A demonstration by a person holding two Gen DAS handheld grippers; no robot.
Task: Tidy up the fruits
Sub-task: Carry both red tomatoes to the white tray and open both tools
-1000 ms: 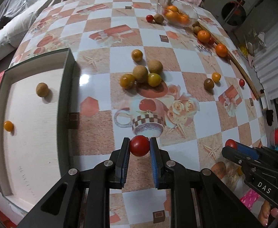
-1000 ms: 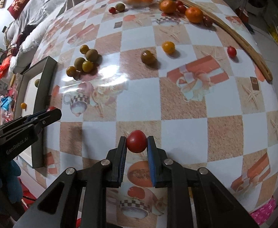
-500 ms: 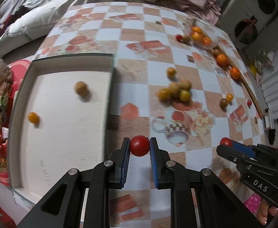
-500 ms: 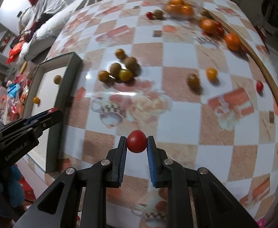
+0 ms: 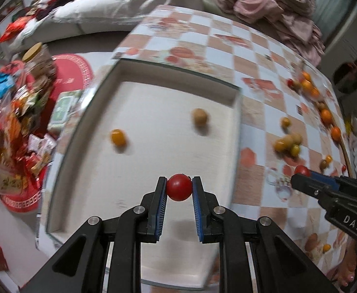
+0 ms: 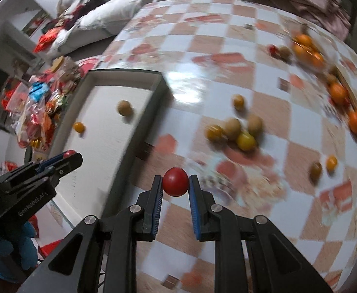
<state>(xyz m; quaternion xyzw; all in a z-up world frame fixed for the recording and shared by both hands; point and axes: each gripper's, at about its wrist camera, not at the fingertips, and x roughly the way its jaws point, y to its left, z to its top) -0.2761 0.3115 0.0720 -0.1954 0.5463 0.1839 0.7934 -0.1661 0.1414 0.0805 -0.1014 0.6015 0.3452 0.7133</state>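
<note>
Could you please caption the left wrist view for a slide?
Left gripper carries a red tomato over the white tray.

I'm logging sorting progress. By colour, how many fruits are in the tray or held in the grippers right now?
Red: 2, left tomato in the left gripper, right tomato in the right gripper
Tan: 1, tan fruit in the tray
Orange-yellow: 1, orange-yellow fruit in the tray
Total: 4
</note>
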